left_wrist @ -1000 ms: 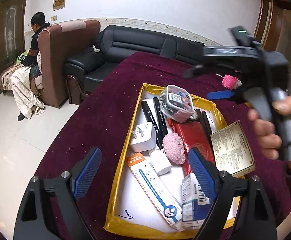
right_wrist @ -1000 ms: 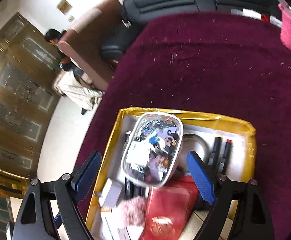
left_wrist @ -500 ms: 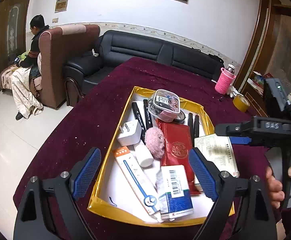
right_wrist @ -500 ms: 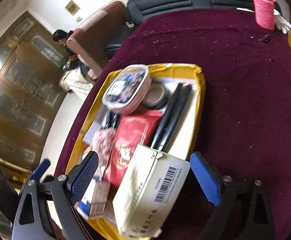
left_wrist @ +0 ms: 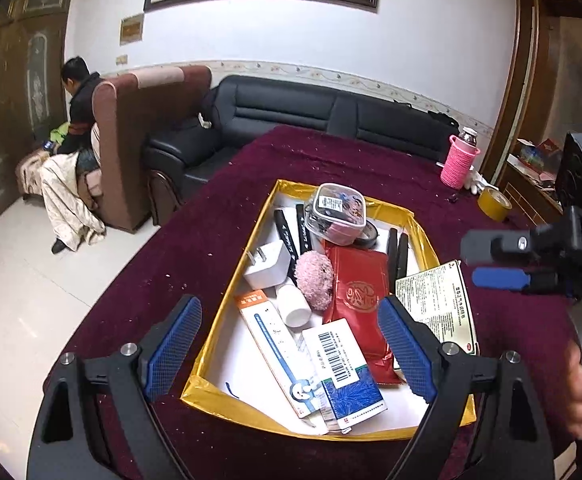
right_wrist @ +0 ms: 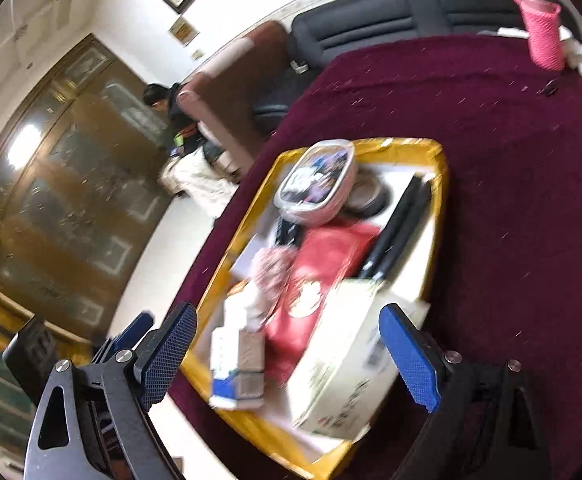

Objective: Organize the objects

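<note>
Pulled back and lifted since a second ago: left gripper (left_wrist: 289, 346) and right gripper (right_wrist: 287, 356), both wide open and empty above the near end of the gold-rimmed tray (left_wrist: 227, 308). Seemingly at the finish of loading, with any next move calling only for a check or nudge of the cream box (left_wrist: 437, 300) overhanging the rim beyond the left gripper's right finger. Between and beyond the fingers: two medicine cartons (left_wrist: 343, 372), one red packet (left_wrist: 361, 296), one pink pompom (left_wrist: 315, 278), one white charger (left_wrist: 267, 264), four black pens (left_wrist: 285, 234), one clear case (left_wrist: 337, 214).
</note>
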`<action>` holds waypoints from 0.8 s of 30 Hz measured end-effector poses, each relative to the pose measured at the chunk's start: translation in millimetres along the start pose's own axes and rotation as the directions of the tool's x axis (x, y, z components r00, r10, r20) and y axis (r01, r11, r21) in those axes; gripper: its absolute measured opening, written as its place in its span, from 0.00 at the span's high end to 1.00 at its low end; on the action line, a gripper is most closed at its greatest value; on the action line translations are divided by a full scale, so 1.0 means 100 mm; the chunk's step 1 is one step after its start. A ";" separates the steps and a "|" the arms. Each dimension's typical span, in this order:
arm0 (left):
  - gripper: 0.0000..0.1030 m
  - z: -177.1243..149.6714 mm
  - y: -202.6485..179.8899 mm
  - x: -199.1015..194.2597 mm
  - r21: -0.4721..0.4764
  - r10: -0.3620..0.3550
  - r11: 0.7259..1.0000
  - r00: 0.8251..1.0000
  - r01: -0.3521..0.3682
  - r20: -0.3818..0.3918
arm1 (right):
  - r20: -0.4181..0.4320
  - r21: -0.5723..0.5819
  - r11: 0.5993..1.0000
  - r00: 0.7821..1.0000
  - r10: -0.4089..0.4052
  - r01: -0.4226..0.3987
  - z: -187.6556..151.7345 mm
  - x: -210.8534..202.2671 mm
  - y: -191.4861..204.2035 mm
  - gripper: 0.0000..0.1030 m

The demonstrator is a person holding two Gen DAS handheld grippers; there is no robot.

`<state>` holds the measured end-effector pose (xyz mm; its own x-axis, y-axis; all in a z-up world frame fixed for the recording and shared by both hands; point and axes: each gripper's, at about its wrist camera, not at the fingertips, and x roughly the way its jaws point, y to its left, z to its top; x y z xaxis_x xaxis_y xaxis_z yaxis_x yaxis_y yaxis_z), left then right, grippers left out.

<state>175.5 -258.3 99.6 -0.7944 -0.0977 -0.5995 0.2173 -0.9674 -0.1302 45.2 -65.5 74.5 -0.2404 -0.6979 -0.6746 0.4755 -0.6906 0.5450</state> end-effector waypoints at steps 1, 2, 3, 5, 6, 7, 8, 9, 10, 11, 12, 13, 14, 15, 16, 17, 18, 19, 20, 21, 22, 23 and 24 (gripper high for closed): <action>0.10 0.00 -0.01 -0.02 0.002 0.005 1.000 1.000 -0.005 0.009 | 0.007 -0.003 1.000 1.000 -0.006 0.006 -0.05 -0.01 0.01 0.07; 0.07 -0.01 -0.02 -0.05 0.006 0.012 1.000 1.000 -0.012 0.023 | 0.018 -0.011 1.000 1.000 -0.020 0.020 -0.10 -0.01 0.02 0.07; 0.06 -0.01 -0.03 -0.07 0.011 0.017 1.000 0.999 -0.017 0.032 | 0.032 -0.019 0.999 0.999 -0.035 0.035 -0.14 -0.02 0.03 0.07; 0.03 0.00 -0.06 -0.09 0.017 0.025 1.000 0.999 -0.026 0.047 | 0.074 -0.033 0.997 0.995 -0.069 0.072 -0.24 -0.08 0.05 0.07; 0.02 0.00 -0.09 -0.11 0.019 0.025 0.999 0.998 -0.027 0.055 | 0.095 -0.039 0.995 0.992 -0.084 0.088 -0.28 -0.12 0.06 0.07; 0.01 -0.01 -0.10 -0.12 0.022 0.025 0.999 0.998 -0.027 0.060 | 0.122 -0.046 0.993 0.987 -0.104 0.110 -0.33 -0.16 0.06 0.07; 0.00 -0.01 -0.13 -0.13 0.026 0.030 0.999 0.997 -0.031 0.067 | 0.142 -0.049 0.990 0.982 -0.122 0.130 -0.36 -0.20 0.06 0.07; 0.00 -0.01 -0.17 -0.14 0.034 0.043 0.998 0.996 -0.046 0.076 | 0.162 -0.049 0.987 0.976 -0.142 0.151 -0.39 -0.24 0.06 0.07; 0.00 -0.01 -0.20 -0.15 0.041 0.057 0.997 0.995 -0.061 0.082 | 0.190 -0.047 0.982 0.967 -0.170 0.181 -0.43 -0.29 0.05 0.07; 0.00 -0.01 -0.25 -0.17 0.054 0.075 0.995 0.993 -0.080 0.095 | 0.209 -0.044 0.979 0.960 -0.187 0.200 -0.47 -0.33 0.03 0.07; 0.00 -0.01 -0.28 -0.18 0.061 0.081 0.994 0.991 -0.087 0.102 | 0.224 -0.040 0.976 0.953 -0.202 0.216 -0.49 -0.36 0.01 0.07; 0.00 -0.01 -0.33 -0.20 0.072 0.091 0.992 0.989 -0.099 0.115 | 0.241 -0.034 0.971 0.945 -0.223 0.238 -0.52 -0.40 -0.02 0.06; 0.00 -0.01 -0.37 -0.22 0.080 0.100 0.991 0.987 -0.110 0.124 | 0.252 -0.031 0.967 0.938 -0.238 0.254 -0.54 -0.42 -0.04 0.06; 0.00 0.00 -0.41 -0.23 0.084 0.108 0.989 0.986 -0.119 0.130 | 0.264 -0.028 0.962 0.930 -0.255 0.272 -0.56 -0.45 -0.07 0.06; 0.00 0.00 -0.44 -0.24 0.084 0.114 0.988 0.984 -0.126 0.136 | 0.274 -0.022 0.957 0.922 -0.273 0.289 -0.59 -0.48 -0.10 0.06; 0.00 0.01 -0.47 -0.26 0.083 0.125 0.987 0.982 -0.138 0.142 | 0.287 -0.014 0.951 0.912 -0.292 0.309 -0.61 -0.52 -0.13 0.06; 0.00 0.01 -0.50 -0.27 0.080 0.150 0.983 0.978 -0.162 0.143 | 0.299 -0.008 0.946 0.904 -0.307 0.324 -0.64 -0.55 -0.15 0.06; 0.00 0.02 -0.54 -0.28 0.078 0.174 0.979 0.973 -0.187 0.151 | 0.310 -0.005 0.942 0.896 -0.318 0.336 -0.65 -0.58 -0.17 0.06; 0.00 0.02 -0.55 -0.29 0.076 0.187 0.977 0.970 -0.201 0.156 | 0.319 -0.005 0.937 0.888 -0.330 0.350 -0.66 -0.59 -0.19 0.06; 0.00 0.02 -0.57 -0.29 0.073 0.205 0.973 0.966 -0.219 0.158 | 0.332 -0.004 0.928 0.876 -0.351 0.373 -0.68 -0.62 -0.21 0.06; 0.00 0.02 -0.59 -0.30 0.071 0.210 0.972 0.965 -0.223 0.156 | 0.340 -0.004 0.923 0.869 -0.361 0.385 -0.69 -0.64 -0.21 0.06; 0.00 0.02 -0.61 -0.30 0.068 0.207 0.973 0.967 -0.219 0.149 | 0.351 -0.004 0.917 0.859 -0.372 0.399 -0.70 -0.67 -0.22 0.06; 0.00 0.02 -0.61 -0.30 0.064 0.203 0.975 0.969 -0.214 0.141 | 0.362 -0.008 0.911 0.850 -0.383 0.413 -0.72 -0.69 -0.22 0.06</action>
<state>185.2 -196.4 127.2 -0.8056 -0.3244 -0.4957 0.3455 -0.9370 0.0517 112.4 12.0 73.4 -0.6927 -0.3977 -0.6017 0.3401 -0.9158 0.2137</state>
